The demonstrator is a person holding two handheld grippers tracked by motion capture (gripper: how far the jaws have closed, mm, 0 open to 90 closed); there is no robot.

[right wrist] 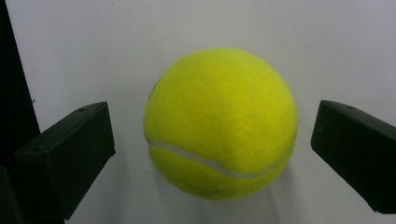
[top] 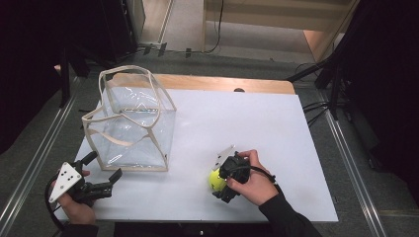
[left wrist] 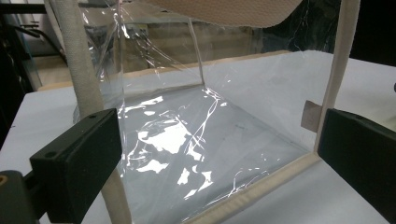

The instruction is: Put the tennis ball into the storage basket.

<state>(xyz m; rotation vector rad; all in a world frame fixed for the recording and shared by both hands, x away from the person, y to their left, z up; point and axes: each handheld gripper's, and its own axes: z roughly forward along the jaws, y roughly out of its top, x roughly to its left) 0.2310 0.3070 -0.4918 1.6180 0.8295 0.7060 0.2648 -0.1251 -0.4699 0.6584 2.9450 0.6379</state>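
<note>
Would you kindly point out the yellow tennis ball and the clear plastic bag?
yellow tennis ball [right wrist: 219, 123], right gripper view, middle of its felt.
clear plastic bag with cream trim [top: 138, 131], high view, transparent front wall.

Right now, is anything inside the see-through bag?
No. The clear bag looks empty; through its plastic you see only the white table. The tennis ball sits outside, between the right gripper's jaws.

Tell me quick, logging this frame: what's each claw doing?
Left claw: open, empty, facing the clear bag.
Right claw: open around the tennis ball, not gripping.
</note>
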